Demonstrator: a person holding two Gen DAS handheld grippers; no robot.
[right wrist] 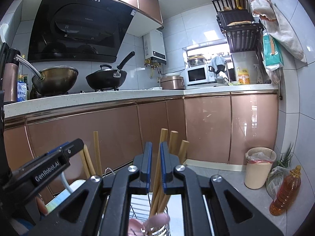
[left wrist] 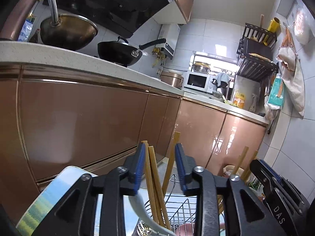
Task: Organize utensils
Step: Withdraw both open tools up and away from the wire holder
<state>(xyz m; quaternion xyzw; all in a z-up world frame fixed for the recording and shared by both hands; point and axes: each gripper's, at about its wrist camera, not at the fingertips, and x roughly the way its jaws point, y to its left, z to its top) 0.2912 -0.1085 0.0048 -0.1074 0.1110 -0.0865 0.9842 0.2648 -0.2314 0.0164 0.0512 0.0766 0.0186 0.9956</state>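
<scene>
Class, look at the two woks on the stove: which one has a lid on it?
The black wok with the black handle, on the right; a lid covers it. The brass-coloured wok beside it is open.

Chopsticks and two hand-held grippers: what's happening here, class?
A person is sorting utensils over a wire rack. The right hand-held gripper is shut on one wooden chopstick standing in a holder. The left hand-held gripper is open, with other chopsticks between its fingers, unpressed.

The white speckled countertop (right wrist: 137,94) carries a brass-coloured wok (right wrist: 57,78), a black wok (right wrist: 106,78) with lid, a rice cooker (right wrist: 172,82), a white microwave (right wrist: 198,74) and perhaps an oil bottle (right wrist: 243,75).
</scene>
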